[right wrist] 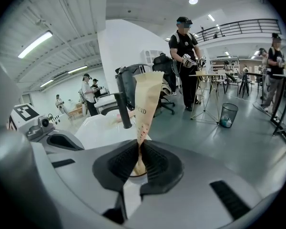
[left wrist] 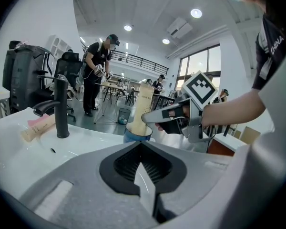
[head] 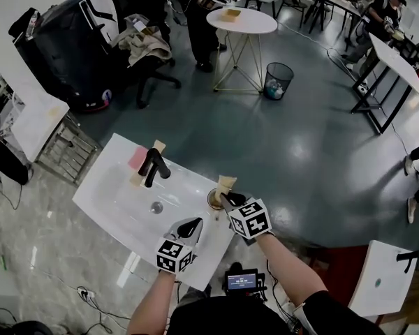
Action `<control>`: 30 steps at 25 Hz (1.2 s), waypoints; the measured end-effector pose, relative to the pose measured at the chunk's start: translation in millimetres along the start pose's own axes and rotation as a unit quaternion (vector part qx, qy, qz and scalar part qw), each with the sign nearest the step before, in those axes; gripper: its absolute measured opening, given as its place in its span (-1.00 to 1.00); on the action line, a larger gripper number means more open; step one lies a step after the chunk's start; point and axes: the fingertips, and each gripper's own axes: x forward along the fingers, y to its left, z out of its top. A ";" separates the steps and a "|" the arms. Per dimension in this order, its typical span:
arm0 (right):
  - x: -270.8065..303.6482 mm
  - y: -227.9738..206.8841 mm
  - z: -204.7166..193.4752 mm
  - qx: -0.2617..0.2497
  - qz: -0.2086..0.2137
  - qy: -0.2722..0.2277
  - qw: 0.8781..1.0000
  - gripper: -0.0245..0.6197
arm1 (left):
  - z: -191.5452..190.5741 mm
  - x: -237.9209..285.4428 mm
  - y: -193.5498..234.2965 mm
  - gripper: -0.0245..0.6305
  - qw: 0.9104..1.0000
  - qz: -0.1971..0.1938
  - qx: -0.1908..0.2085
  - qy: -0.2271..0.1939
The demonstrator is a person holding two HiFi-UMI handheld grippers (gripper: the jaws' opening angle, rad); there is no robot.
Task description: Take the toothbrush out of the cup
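A toothbrush in a tall tan paper sleeve (head: 226, 183) stands in a cup (head: 214, 200) at the sink's near right corner. My right gripper (head: 224, 199) is shut on the sleeve's lower part, just above the cup rim; in the right gripper view the dark pads pinch the toothbrush sleeve (right wrist: 146, 99) at the right gripper (right wrist: 138, 157). The left gripper view shows the blue cup (left wrist: 137, 136), the sleeve (left wrist: 144, 103) and my right gripper (left wrist: 149, 119) side on. My left gripper (head: 194, 224) hovers shut and empty over the basin's near edge, left of the cup; its jaws (left wrist: 141, 162) meet.
A black faucet (head: 154, 166) rises from the white sink (head: 112, 195), with a pink and tan tube (head: 138, 160) lying behind it. Beyond are an office chair (head: 143, 54), a round table (head: 241, 21), a wire bin (head: 277, 80) and people standing.
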 end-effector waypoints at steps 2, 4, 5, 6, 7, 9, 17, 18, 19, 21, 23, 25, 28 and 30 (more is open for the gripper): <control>-3.0 0.7 5.0 -0.001 -0.003 -0.006 1.000 -0.82 | 2.0 -2.7 1.0 -0.90 1.000 0.001 0.003 -0.002; -7.3 1.9 10.7 -0.002 -0.005 -0.014 1.000 -0.82 | 4.6 -5.3 0.5 -0.90 1.000 0.002 0.005 -0.006; -9.7 3.0 13.5 -0.003 -0.006 -0.018 1.000 -0.82 | 5.8 -6.5 -0.2 -0.90 1.000 0.001 0.007 -0.009; -12.2 4.3 16.5 -0.005 -0.007 -0.023 1.000 -0.82 | 7.1 -7.5 -0.9 -0.90 1.000 0.001 0.009 -0.011; -15.1 5.8 20.1 -0.006 -0.008 -0.029 1.000 -0.82 | 8.7 -8.4 -1.8 -0.90 1.000 0.000 0.012 -0.014; -23.0 8.6 29.3 -0.008 -0.010 -0.044 0.999 -0.82 | 13.2 -10.3 -4.5 -0.90 1.000 -0.002 0.018 -0.020; -60.8 13.5 55.5 -0.007 -0.020 -0.091 0.996 -0.82 | 22.4 -15.0 -17.2 -0.90 0.999 -0.014 0.032 -0.036; -65.7 13.1 56.8 -0.006 -0.023 -0.095 0.995 -0.82 | 22.1 -15.4 -19.2 -0.90 0.999 -0.017 0.036 -0.036; -71.4 12.5 57.7 -0.006 -0.026 -0.099 0.995 -0.82 | 22.0 -15.7 -22.0 -0.90 0.998 -0.020 0.040 -0.035; -84.5 9.9 58.9 -0.005 -0.035 -0.105 0.994 -0.82 | 22.7 -16.0 -28.0 -0.90 0.998 -0.025 0.047 -0.034; -95.8 6.9 57.1 -0.003 -0.044 -0.111 0.993 -0.82 | 22.4 -15.9 -31.8 -0.90 0.998 -0.030 0.050 -0.035; -104.5 4.2 50.9 0.001 -0.051 -0.113 0.992 -0.82 | 19.8 -15.4 -34.6 -0.90 0.998 -0.033 0.052 -0.032; -116.6 1.5 37.4 0.010 -0.061 -0.109 0.992 -0.82 | 17.4 -15.2 -40.4 -0.90 0.997 -0.038 0.051 -0.031; -122.0 1.4 25.6 0.016 -0.067 -0.103 0.992 -0.83 | 15.5 -15.2 -44.2 -0.90 0.997 -0.042 0.050 -0.031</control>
